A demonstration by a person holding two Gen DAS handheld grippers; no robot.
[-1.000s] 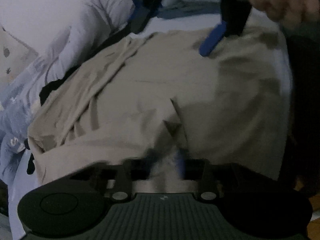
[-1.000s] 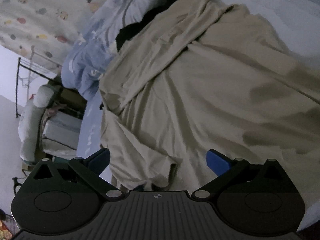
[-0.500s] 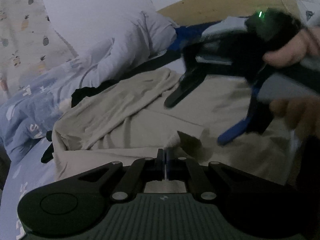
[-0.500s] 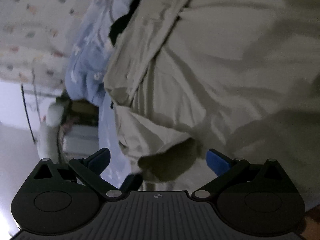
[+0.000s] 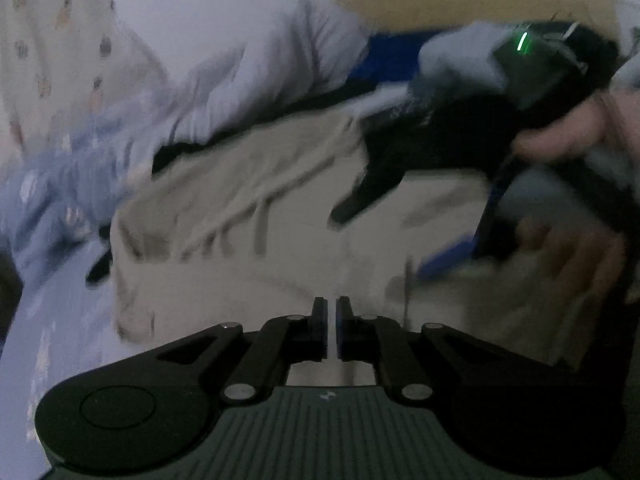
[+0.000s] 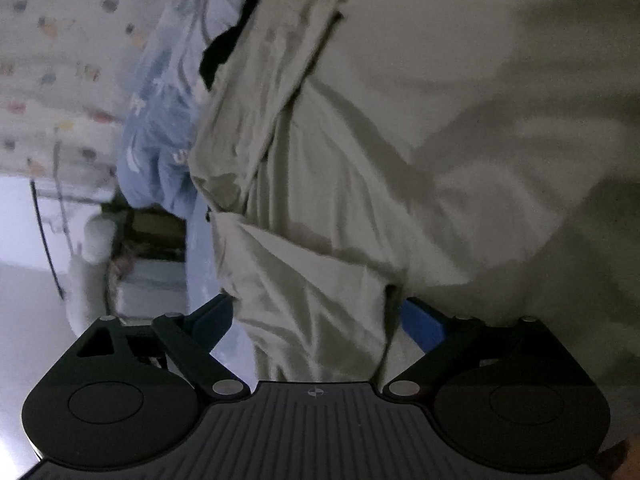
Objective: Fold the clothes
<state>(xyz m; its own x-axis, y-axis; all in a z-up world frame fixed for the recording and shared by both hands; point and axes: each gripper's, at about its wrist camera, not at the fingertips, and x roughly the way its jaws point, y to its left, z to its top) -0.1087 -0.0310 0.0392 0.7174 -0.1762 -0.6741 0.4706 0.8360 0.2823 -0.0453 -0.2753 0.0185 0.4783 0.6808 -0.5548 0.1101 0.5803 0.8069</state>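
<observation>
A beige garment [image 6: 420,128] is lying spread over the bed [image 5: 24,360], rumpled along its far side beside a blue patterned quilt [image 5: 60,184] and a white pillow [image 5: 256,80]. It looks thin, soft and light; it is draping in loose creases and would likely sag and slide wherever it is lifted, so a hem edge or a corner, pinched through a doubled layer, seems the best place to take hold.

The left gripper [image 5: 331,330] is sitting low over the near edge of the cloth with its fingers [image 5: 318,332] drawn almost together, only a thin slit showing between them. Motion blur is hiding whether any cloth is caught in that slit, so I cannot tell if they are gripping.

The right gripper [image 6: 316,316] is hovering with its fingers [image 6: 424,322] spread wide, straddling a folded flap of the garment without pinching it. In the left wrist view a hand [image 5: 572,136] is holding that gripper above the cloth.
</observation>
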